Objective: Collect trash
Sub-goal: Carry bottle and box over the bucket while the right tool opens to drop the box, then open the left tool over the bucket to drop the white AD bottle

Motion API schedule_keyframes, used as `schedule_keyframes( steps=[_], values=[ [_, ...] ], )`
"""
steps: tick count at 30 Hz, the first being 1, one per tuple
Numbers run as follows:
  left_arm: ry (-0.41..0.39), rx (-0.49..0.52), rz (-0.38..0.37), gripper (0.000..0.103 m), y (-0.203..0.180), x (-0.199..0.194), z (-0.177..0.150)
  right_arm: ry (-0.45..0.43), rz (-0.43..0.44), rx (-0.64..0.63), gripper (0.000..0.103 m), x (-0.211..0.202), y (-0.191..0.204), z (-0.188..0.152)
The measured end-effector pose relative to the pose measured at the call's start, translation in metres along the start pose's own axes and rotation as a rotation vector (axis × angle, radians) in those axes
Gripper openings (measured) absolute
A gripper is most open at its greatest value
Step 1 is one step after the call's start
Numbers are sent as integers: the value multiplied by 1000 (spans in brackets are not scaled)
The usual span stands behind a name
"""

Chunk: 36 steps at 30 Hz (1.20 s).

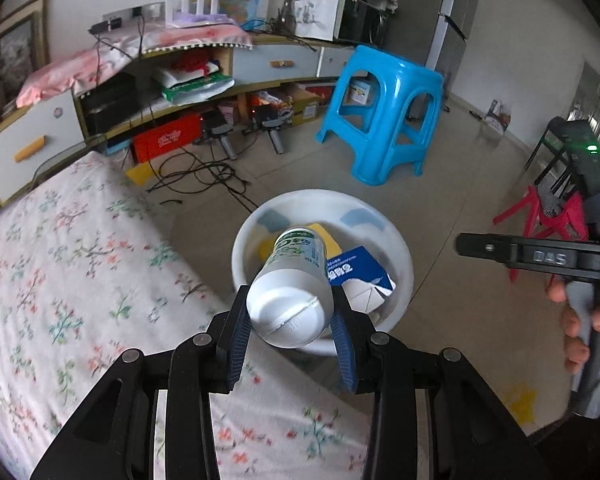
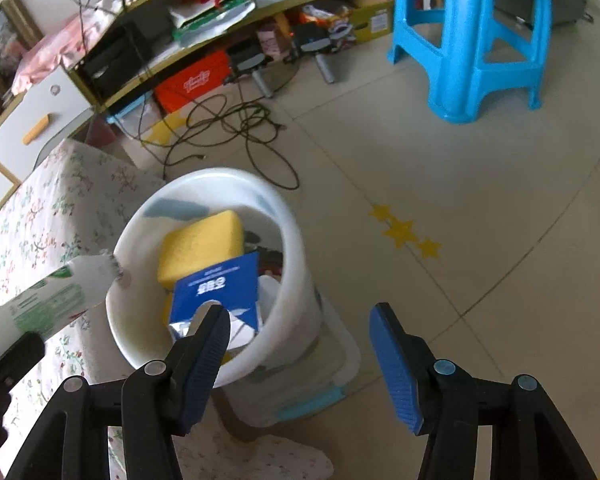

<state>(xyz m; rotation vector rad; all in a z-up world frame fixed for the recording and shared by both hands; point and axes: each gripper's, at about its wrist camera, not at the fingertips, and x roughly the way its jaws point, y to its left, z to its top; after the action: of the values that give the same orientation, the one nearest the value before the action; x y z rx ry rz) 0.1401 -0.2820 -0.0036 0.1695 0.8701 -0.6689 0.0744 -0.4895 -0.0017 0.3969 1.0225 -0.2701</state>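
On the tiled floor (image 2: 480,200) beside the bed (image 1: 60,280) stands a white bin (image 2: 296,240); the left tool (image 1: 290,328) pinches a bottle (image 1: 292,292) above it, while the right tool (image 2: 300,360) is spread, holding nothing.

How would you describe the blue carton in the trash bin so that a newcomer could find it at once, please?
Beside the floral-covered bed stands a white bin on the tiled floor. Inside it, the blue carton leans against a yellow sponge. It is the only blue item with white lettering there, unlike the white bottle clamped in the left gripper over the bin.
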Motion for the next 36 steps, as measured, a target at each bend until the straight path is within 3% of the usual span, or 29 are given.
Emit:
schedule_keyframes(
  steps=[6,7,8,10,20,27,36],
  values=[
    [-41,25,-28,41,-7,19,11,-19,-11,32,63,-7,-14,2],
    [-20,28,-24,50,-7,25,12,-19,-9,37,63,-7,-15,3],
    [10,20,-12,69,-5,32,13,-19,-8,39,63,-8,-16,2],
    [59,-17,5,79,-1,42,11,-19,-3,41,64,-8,-16,2],
    [115,-116,86,88,20,20,-10,-28,20,40,69,-16,-6,-5],
    [98,-182,119,91,42,-30,-30,-24,13,33,71,-29,16,-17],
    [69,-215,236,91,51,-112,-68,-97,32,-84,83,-75,71,-56]
  ],
)
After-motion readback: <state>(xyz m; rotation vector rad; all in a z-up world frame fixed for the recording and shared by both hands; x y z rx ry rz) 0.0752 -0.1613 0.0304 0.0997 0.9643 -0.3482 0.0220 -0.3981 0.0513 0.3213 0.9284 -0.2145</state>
